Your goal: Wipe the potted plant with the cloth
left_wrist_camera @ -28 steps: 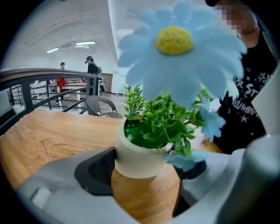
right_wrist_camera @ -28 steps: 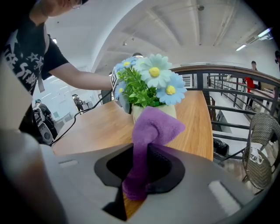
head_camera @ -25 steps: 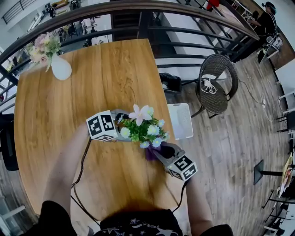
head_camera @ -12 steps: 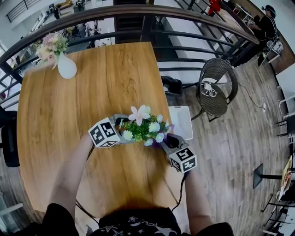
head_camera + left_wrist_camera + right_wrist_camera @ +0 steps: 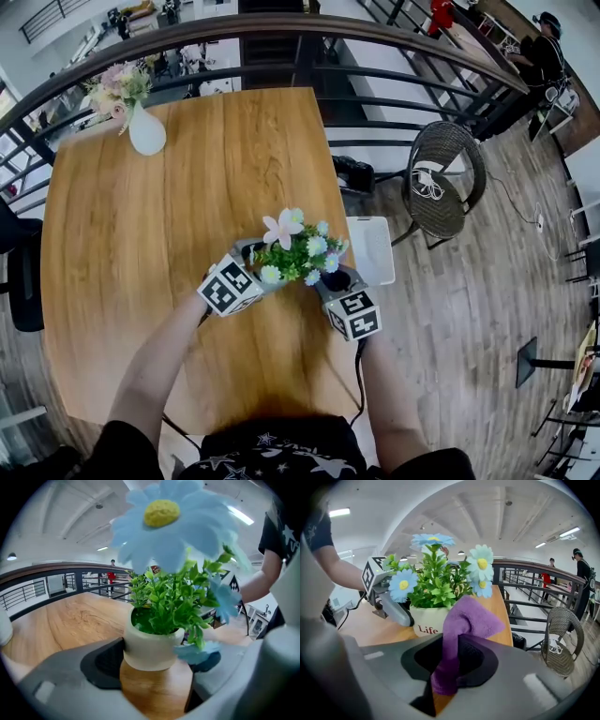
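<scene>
Leftmost, a white vase of pale flowers (image 5: 146,133) at the far corner of the wooden table (image 5: 112,244). Left gripper (image 5: 157,667): jaws closed on the sides of a cream pot, which sits on the table near its right edge. Potted plant (image 5: 298,251): green foliage, blue and white daisies, one pink bloom; the pot is lettered "Life". Purple cloth (image 5: 464,618): pinched between the jaws of the right gripper (image 5: 447,667), free end raised just beside the pot's right side and lower leaves. White seat (image 5: 373,248) just off the table's edge. Wicker chair (image 5: 448,169) farther right, on the plank floor.
</scene>
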Motion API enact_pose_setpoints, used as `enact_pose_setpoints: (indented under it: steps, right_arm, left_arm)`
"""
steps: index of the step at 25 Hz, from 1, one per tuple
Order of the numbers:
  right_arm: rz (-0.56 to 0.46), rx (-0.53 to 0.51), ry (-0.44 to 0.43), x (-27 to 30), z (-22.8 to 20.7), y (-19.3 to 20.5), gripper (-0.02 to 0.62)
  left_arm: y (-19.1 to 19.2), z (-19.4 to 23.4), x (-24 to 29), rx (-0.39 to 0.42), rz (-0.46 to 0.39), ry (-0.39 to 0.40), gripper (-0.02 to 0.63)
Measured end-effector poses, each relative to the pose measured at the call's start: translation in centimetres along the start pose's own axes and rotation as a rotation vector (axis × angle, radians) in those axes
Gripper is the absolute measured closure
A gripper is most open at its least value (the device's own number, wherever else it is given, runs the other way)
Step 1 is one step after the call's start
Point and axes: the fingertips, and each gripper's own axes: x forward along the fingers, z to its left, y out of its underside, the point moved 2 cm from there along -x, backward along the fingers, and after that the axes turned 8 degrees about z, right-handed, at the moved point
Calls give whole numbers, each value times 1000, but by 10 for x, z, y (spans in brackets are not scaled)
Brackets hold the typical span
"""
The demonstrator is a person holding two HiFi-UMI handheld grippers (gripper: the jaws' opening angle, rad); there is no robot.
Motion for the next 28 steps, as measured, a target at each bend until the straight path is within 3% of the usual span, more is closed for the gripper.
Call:
enact_pose_setpoints:
  steps: [6, 13, 28]
  right_arm:
    - [13, -20, -20, -1, 16, 3, 514]
    - [14, -13, -22, -4, 29, 9, 514]
    - [38, -45, -3, -8, 43, 20, 514]
  left_arm:
    - [-1, -6, 2, -98, -17, -97, 192]
    - [0, -15, 6, -151, -32, -159, 192]
    - [8, -27, 4, -211, -43, -215, 192]
